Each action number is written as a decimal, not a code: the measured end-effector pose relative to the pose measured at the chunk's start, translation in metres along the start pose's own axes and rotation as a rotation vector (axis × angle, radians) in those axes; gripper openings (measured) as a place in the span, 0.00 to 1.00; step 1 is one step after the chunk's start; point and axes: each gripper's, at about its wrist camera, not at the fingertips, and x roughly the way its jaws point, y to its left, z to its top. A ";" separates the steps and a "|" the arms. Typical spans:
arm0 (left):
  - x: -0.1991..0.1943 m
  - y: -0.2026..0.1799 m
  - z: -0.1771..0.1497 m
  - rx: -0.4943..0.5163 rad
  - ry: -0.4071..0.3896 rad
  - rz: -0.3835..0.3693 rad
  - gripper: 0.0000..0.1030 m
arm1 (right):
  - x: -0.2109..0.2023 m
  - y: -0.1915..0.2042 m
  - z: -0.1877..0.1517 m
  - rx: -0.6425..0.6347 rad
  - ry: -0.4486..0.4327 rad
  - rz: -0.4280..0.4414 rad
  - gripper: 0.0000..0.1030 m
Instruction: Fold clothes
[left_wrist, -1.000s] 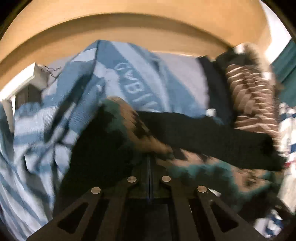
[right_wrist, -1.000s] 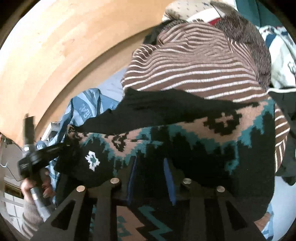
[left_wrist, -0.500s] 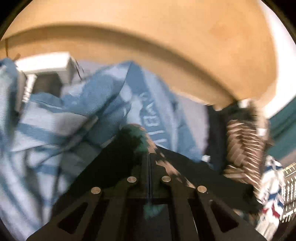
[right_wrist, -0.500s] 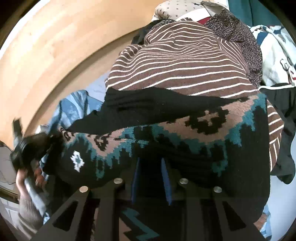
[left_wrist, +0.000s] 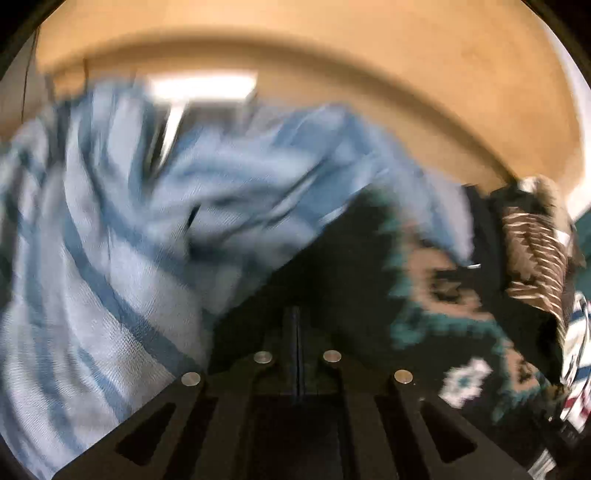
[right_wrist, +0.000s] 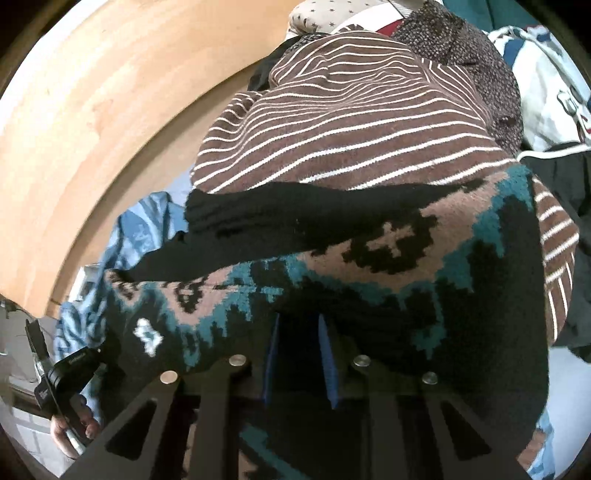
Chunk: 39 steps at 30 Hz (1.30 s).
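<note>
Both grippers, left gripper (left_wrist: 297, 332) and right gripper (right_wrist: 299, 354), clench the patterned sweater (right_wrist: 369, 266), stretched left-right between them.

No legible text for you here.
White lettering on your left gripper's camera body (right_wrist: 75, 360) and pale letters woven into the blue striped cloth (right_wrist: 142, 236) both show in your right wrist view, too small and blurred to read.
</note>
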 end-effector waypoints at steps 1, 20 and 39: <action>-0.014 -0.015 -0.001 0.066 -0.054 -0.013 0.02 | -0.006 0.001 -0.002 -0.004 -0.005 -0.003 0.25; -0.035 -0.018 -0.063 0.110 0.131 -0.215 0.03 | -0.036 -0.036 -0.048 0.107 -0.009 0.137 0.50; -0.220 0.115 -0.229 -0.418 0.117 -0.195 0.38 | -0.102 -0.116 -0.233 0.383 0.234 0.245 0.65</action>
